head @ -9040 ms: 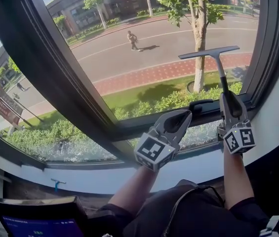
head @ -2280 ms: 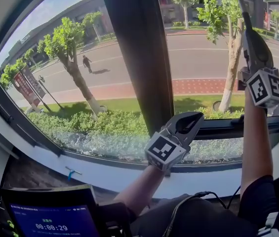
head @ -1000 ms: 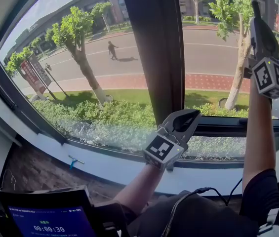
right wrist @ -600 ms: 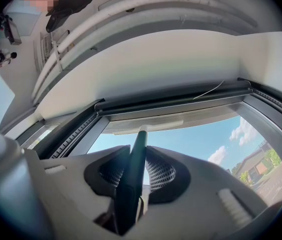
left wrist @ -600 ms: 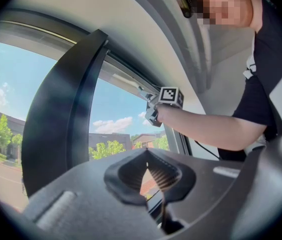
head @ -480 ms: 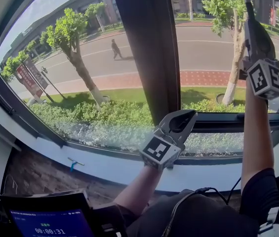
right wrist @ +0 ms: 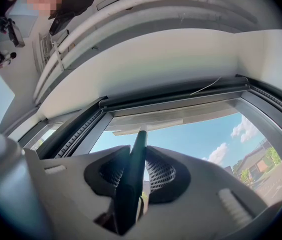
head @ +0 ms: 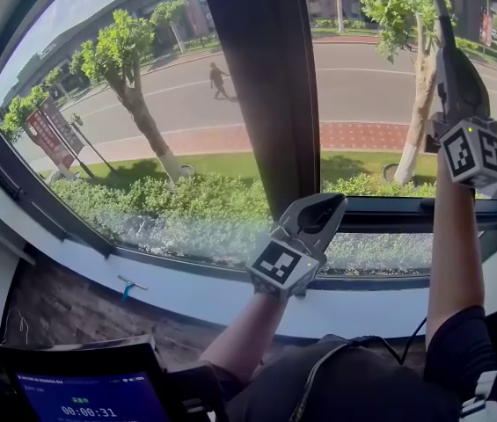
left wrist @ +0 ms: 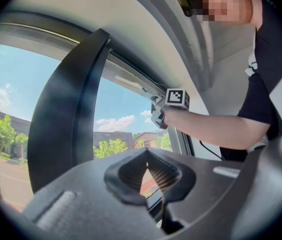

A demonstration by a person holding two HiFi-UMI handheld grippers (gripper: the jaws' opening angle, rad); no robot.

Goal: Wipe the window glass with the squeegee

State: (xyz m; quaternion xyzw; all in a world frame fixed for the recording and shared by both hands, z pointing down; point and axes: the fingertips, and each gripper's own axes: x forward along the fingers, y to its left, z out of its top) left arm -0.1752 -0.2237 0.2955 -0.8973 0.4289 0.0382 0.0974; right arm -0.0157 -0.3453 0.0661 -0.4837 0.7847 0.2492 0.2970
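My right gripper (head: 456, 70) is raised high against the right pane of the window glass (head: 380, 86) and is shut on the black handle of the squeegee (head: 439, 20). The handle runs up out of the head view. In the right gripper view the handle (right wrist: 135, 169) sits between the jaws of my right gripper (right wrist: 137, 149). The pale blade (right wrist: 148, 125) lies across the glass just under the top frame. My left gripper (head: 323, 209) hangs low by the sill, shut and holding nothing. Its tips meet in the left gripper view (left wrist: 147, 151).
A thick dark mullion (head: 261, 86) splits the window into two panes. The black lower frame (head: 380, 209) and white sill (head: 186, 293) run below. A small blue object (head: 127, 284) lies on the ledge. A tablet screen (head: 81, 398) sits at the bottom left.
Over nine seconds my right gripper carried the squeegee from low on the right pane up to its top. In the last half second it dropped slightly. My left gripper barely moved.
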